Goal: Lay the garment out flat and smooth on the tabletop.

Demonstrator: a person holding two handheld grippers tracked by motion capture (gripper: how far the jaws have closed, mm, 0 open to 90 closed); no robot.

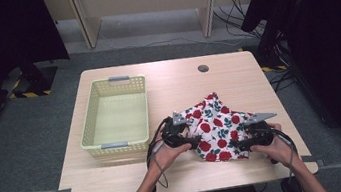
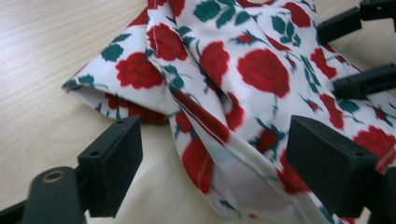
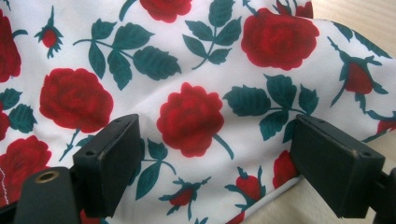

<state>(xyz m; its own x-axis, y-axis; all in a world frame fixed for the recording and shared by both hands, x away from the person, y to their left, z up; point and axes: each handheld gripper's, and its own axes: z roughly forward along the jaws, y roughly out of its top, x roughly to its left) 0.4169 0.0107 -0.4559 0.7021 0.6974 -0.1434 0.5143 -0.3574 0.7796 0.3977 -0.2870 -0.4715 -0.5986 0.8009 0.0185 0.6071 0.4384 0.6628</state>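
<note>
Left gripper (image 1: 188,139) and right gripper (image 1: 241,141), each in a person's hand, sit at opposite sides of a crumpled rose-print cloth (image 1: 217,126); both have their jaws spread, with cloth between them but not pinched. The light wooden table (image 1: 167,84) bears the cloth at its front right and a pale yellow basket (image 1: 90,118) at its left.

One cloth (image 1: 218,127) (rose-printed), one basket (image 1: 120,146), two grippers.
</note>
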